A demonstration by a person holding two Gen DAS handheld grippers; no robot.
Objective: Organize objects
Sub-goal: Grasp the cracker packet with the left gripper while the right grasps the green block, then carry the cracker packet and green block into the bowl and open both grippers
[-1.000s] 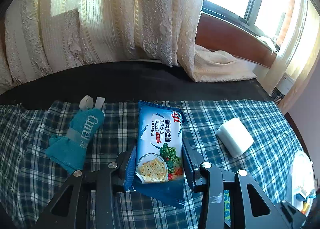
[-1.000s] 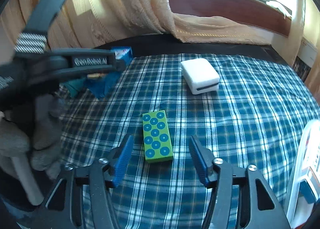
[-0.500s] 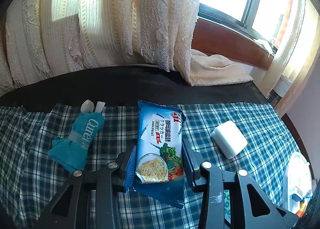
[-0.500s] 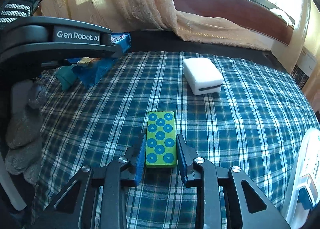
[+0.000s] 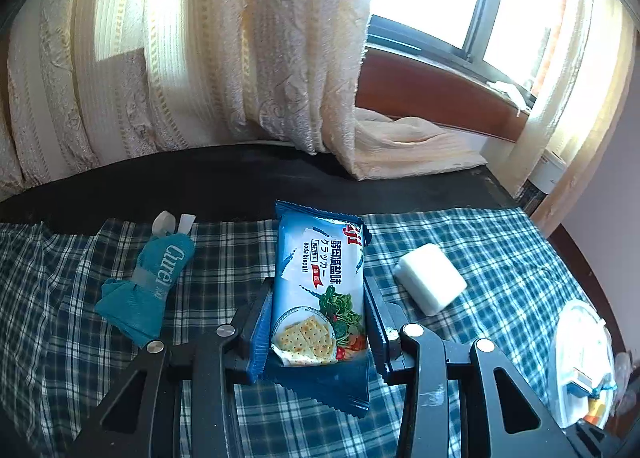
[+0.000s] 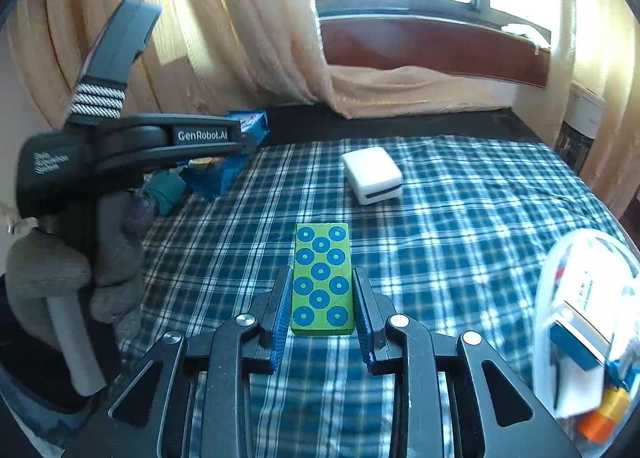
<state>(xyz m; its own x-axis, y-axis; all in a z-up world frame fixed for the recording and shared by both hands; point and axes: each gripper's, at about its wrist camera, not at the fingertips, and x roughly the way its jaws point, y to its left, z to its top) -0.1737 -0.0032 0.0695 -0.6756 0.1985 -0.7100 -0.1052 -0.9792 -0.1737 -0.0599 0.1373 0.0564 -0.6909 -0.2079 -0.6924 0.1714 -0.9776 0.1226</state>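
The green dotted block (image 6: pixel 322 282), just pinched by the right claw (image 6: pixel 322 300), is being lifted off the plaid cloth (image 6: pixel 460 218), while the cracker packet (image 5: pixel 320 290) is being gripped by the left claw (image 5: pixel 318 322).

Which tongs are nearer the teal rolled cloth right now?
Left. The left tongs, gripping the cracker packet, sit just beside the teal rolled cloth; the right tongs are farther off.
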